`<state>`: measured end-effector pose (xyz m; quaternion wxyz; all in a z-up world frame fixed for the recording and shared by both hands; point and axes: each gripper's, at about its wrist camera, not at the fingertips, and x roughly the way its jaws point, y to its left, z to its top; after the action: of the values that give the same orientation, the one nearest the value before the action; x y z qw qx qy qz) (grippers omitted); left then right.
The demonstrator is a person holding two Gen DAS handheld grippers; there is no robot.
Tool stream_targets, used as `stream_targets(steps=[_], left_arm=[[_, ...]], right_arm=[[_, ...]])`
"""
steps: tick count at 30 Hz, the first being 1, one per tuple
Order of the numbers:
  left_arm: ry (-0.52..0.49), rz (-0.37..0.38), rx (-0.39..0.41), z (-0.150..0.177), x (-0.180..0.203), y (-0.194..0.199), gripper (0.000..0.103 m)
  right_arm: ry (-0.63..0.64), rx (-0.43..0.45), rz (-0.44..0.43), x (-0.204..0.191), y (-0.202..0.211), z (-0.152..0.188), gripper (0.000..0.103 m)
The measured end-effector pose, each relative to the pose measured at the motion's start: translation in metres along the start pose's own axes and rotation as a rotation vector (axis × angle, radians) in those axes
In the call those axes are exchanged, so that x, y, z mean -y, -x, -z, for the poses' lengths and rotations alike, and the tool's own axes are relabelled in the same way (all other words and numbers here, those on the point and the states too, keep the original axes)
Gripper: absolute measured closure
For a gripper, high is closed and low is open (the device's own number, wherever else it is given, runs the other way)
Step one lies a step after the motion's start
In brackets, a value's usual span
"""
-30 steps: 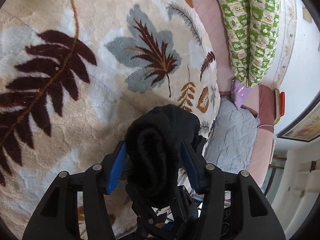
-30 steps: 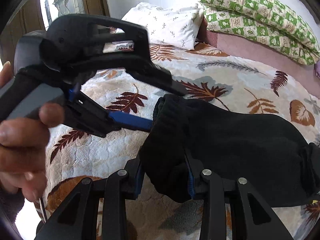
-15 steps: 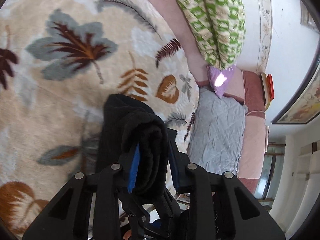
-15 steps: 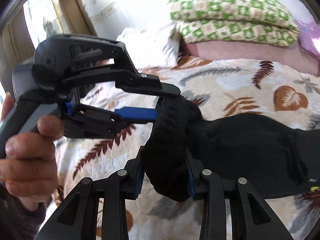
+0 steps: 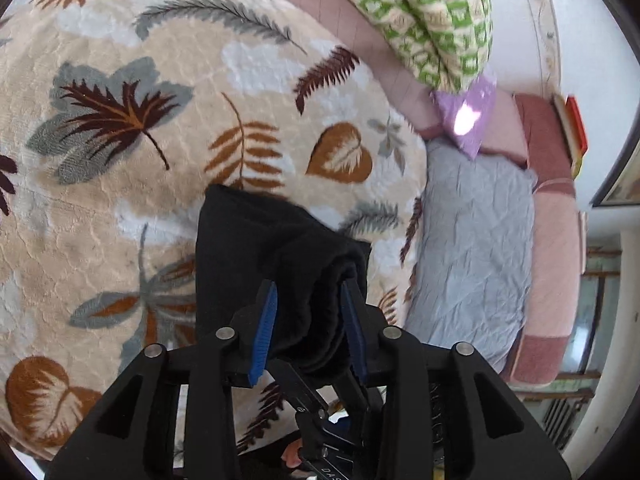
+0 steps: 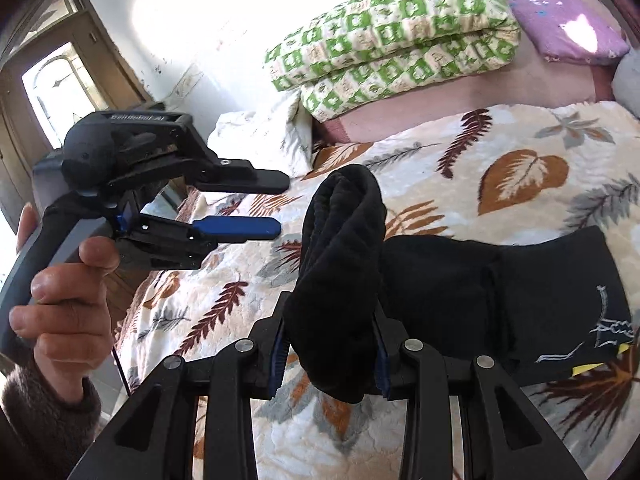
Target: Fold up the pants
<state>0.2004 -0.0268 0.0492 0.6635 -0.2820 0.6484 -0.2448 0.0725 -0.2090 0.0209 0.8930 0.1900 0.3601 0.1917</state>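
Note:
The black pants [image 6: 460, 292] lie folded on the leaf-patterned blanket [image 6: 500, 152], one thick end lifted. My right gripper [image 6: 330, 350] is shut on that bunched end and holds it above the bed. My left gripper [image 6: 276, 206] shows in the right wrist view, held in a hand to the left of the pants, jaws apart, apart from the cloth. In the left wrist view the black fabric [image 5: 276, 264] still sits between the blue pads [image 5: 262, 336] of my left gripper [image 5: 308, 328], which stand apart around it.
A green-and-white checked quilt [image 6: 392, 40] is folded at the headboard, with a purple pillow [image 6: 568, 28] beside it and a white pillow [image 6: 260, 136] to the left. A grey sheet [image 5: 472, 248] and pink bed edge [image 5: 556, 264] lie to the right in the left wrist view.
My left gripper has opened, let go of the pants' end and drawn back to the left. My right gripper keeps its hold and has lifted the bunched end.

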Motion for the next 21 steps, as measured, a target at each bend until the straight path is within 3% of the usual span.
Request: stream_targets(steps=[4, 10, 13, 21], left_arm=[[-0.064, -0.071, 0.01, 0.008, 0.01, -0.005, 0.059], [-0.091, -0.071, 0.003, 0.011, 0.036, -0.028, 0.062], [-0.12, -0.079, -0.003, 0.01, 0.061, -0.044, 0.069], [-0.194, -0.157, -0.085, 0.005, 0.122, -0.136, 0.069]], right_arm=[[0.043, -0.011, -0.024, -0.014, -0.006, 0.003, 0.068], [0.044, 0.003, -0.025, -0.011, 0.002, 0.0, 0.068], [0.008, 0.031, -0.01, 0.008, 0.017, -0.006, 0.068], [-0.195, 0.088, 0.01, 0.099, 0.048, -0.015, 0.068]])
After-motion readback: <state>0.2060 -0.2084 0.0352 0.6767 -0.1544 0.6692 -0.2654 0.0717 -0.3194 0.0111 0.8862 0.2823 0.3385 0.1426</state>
